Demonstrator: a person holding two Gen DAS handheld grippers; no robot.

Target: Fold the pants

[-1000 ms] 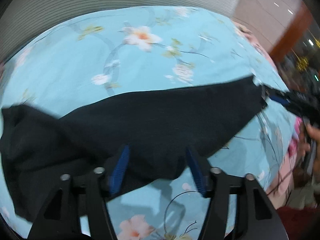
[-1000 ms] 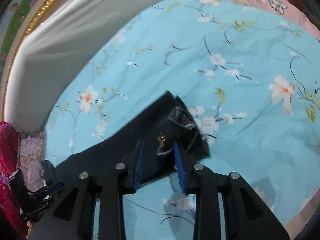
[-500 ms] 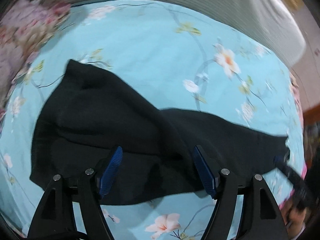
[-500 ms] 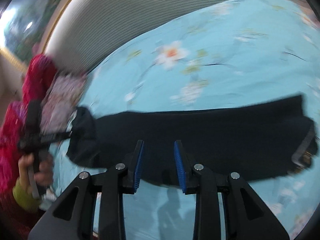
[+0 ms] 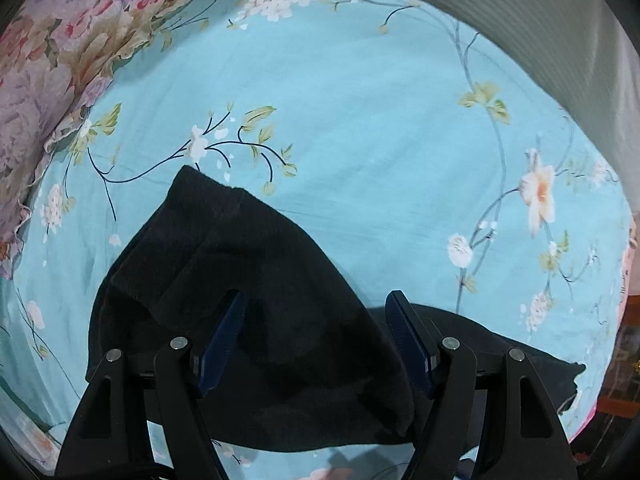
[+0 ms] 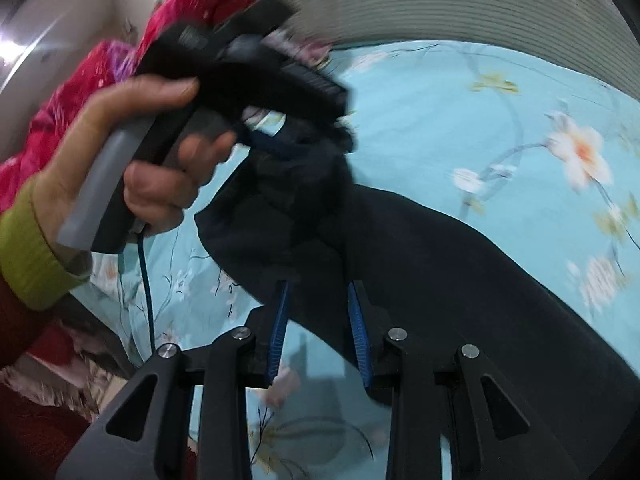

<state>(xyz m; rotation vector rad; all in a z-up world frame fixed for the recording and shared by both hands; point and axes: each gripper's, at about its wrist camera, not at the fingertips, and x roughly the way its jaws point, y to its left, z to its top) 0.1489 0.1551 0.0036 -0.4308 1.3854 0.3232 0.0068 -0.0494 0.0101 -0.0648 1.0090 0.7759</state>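
Black pants (image 5: 256, 288) lie on a light blue flowered bedsheet (image 5: 360, 120), one end bunched and folded over. My left gripper (image 5: 316, 340) is open, its blue pads wide apart just above the bunched end, holding nothing. In the right wrist view the pants (image 6: 440, 264) stretch from left to lower right. My right gripper (image 6: 318, 312) is open over their near edge, empty. The left gripper also shows in the right wrist view (image 6: 288, 136), held by a hand, at the pants' bunched end.
A flowered pink and purple quilt (image 5: 52, 60) lies at the sheet's far left. A grey ribbed headboard (image 5: 540, 16) runs along the back. The person's hand (image 6: 132, 152) and red sleeve are at the left of the right wrist view.
Both cameras swung left along the pants. The right gripper moved from the waistband end toward the bunched end, near the left gripper. Both stayed open.
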